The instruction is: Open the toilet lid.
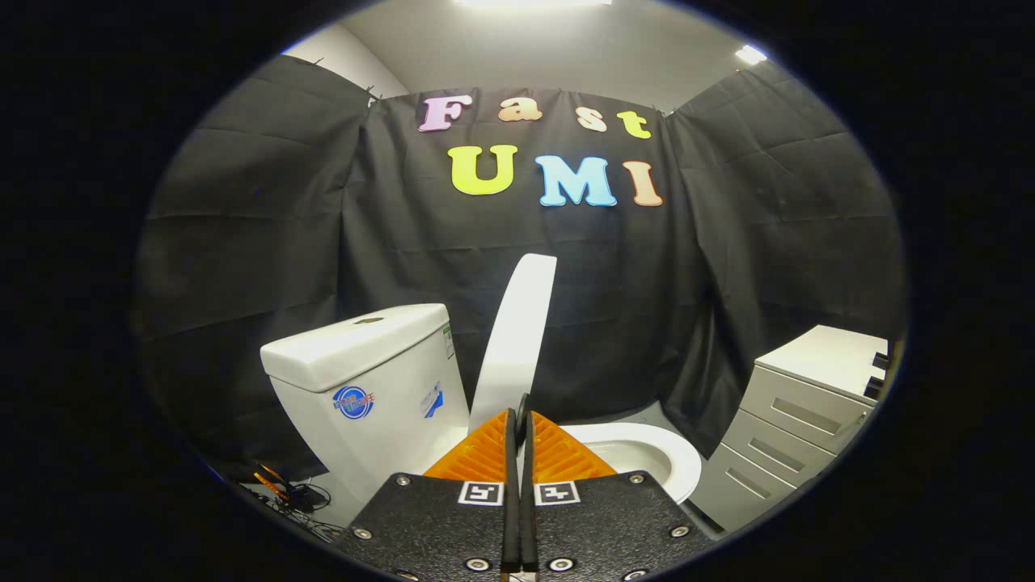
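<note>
Booth hung with black cloth wall (323, 242); white toilet with lid raised, my tongs closed in front of it.

The toilet lid (517, 323) stands upright, seen nearly edge-on, just beyond my fingertips and beside the cistern (364, 372). The open bowl rim (655, 457) lies just ahead of my fingers. My gripper (518, 416) has its two fingers pressed together with nothing between them. Cables (291, 493) lie on the floor below the cistern. A grey drawer cabinet (796, 420) stands near the bowl, against the cloth.
</note>
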Tool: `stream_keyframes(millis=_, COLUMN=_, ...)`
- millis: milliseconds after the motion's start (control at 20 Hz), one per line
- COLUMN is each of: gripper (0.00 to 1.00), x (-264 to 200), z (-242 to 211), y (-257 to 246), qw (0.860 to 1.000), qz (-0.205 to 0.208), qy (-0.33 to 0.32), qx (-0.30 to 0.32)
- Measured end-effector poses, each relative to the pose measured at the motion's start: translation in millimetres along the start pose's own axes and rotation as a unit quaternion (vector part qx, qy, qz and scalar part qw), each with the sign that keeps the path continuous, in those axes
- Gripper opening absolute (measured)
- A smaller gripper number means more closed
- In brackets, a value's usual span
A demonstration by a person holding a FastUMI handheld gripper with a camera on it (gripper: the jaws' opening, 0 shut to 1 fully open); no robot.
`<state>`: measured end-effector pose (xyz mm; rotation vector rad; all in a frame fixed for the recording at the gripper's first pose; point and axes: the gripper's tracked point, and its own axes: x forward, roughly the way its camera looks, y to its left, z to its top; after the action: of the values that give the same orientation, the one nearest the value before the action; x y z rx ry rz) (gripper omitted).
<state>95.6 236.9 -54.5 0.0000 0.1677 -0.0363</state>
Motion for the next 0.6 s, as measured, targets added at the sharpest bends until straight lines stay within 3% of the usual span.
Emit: stream_keyframes(millis=600, gripper=0.0, x=2.0, z=7.3, y=33.4, qw=0.998, qz=0.025, qy=-0.019, qx=-0.051)
